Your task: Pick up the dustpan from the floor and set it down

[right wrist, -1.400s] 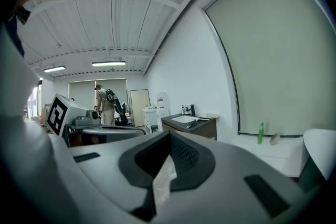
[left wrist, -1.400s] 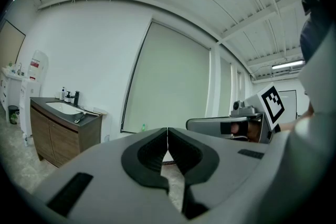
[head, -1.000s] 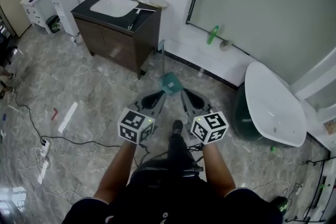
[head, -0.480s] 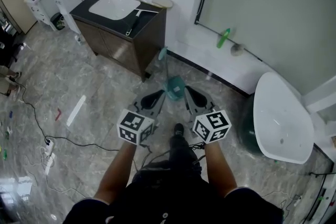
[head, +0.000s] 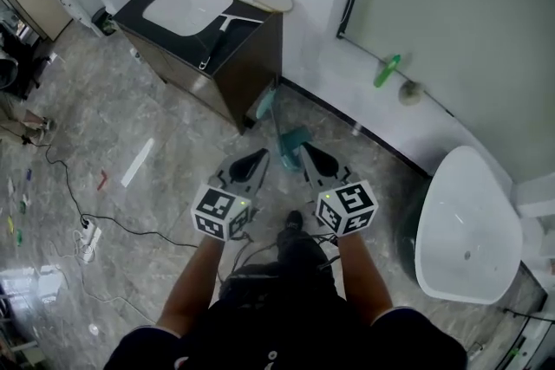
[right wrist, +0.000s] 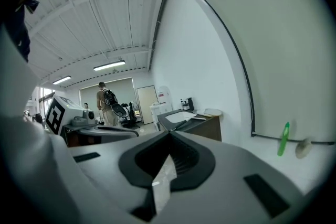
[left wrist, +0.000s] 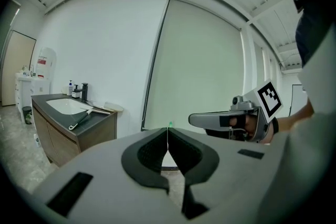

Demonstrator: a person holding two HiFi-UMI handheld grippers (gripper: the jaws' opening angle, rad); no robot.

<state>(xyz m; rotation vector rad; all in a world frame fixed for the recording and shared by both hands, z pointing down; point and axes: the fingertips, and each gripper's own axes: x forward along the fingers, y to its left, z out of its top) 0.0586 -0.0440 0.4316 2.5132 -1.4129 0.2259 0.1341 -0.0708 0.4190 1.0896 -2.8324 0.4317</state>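
Left gripper point(head: 257, 159) and right gripper point(head: 305, 154) are held side by side in the head view. They point toward a teal dustpan point(head: 292, 139) that stands on the grey marble floor point(head: 156, 104), just ahead of them and beside a dark sink cabinet point(head: 258, 61).

Left gripper view: jaws pressed together, nothing between them, dustpan out of sight.

Right gripper view: jaws likewise clenched and empty.

The dustpan looks like light, stiff, smooth plastic. Its thin upright handle seems the best hold, gripped firmly because it may pivot.

The person wears a dark short-sleeved top point(head: 260, 338) and a black shoe point(head: 293, 210). The left gripper point(head: 261, 155) and right gripper point(head: 305, 150) are grey, with black-lined jaws and black-and-white marker cubes point(head: 224, 210).
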